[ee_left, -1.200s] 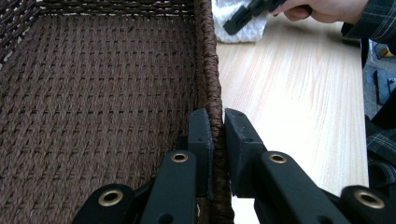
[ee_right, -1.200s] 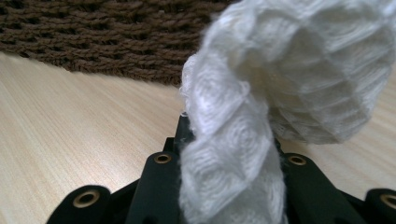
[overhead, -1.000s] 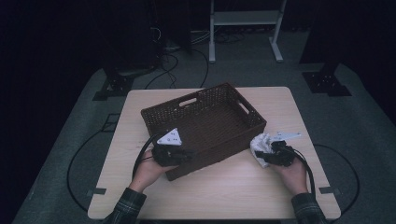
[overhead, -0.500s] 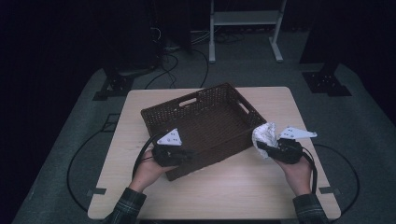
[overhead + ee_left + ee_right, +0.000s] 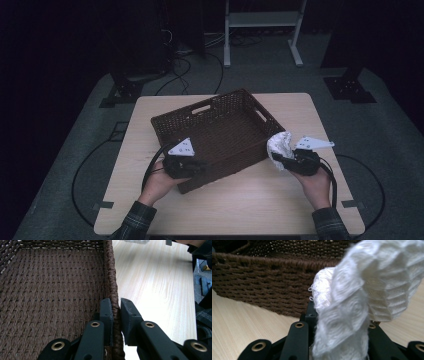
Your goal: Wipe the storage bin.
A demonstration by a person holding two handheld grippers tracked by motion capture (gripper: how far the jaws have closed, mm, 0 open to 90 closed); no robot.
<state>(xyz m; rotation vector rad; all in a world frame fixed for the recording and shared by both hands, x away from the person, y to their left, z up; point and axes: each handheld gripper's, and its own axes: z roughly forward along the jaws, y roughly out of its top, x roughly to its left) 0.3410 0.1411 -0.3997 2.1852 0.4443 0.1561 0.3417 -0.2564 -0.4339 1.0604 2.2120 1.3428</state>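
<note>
Since a second ago your right gripper (image 5: 280, 159) has lifted the white cloth (image 5: 279, 146) off the table (image 5: 260, 205) and brought it up against the basket's (image 5: 210, 131) right-hand end wall; your left hand has not shifted. That left gripper (image 5: 116, 315) is clamped on the near rim of the basket, one jaw inside the weave and one outside, holding the basket steady. The right gripper's jaws are closed on the cloth, which bunches up between them and flops forward over them in the right gripper view.

Right now the cloth hangs just outside the basket, about level with the top of the wall and not yet over it.

Expect the cloth to behave as something very light, soft and limp: it looks like a thin, textured knit, so it will drape and sag wherever you don't support it, and a trailing end could well catch on the rough wicker edge. It won't break or slip much, since fabric grips the pads well. You already have it by the bunched middle, which is the best hold; keep that pinch and carry it clear above the rim. The basket itself looks stiff and light, so your rim grip should be enough to stop it sliding
</note>
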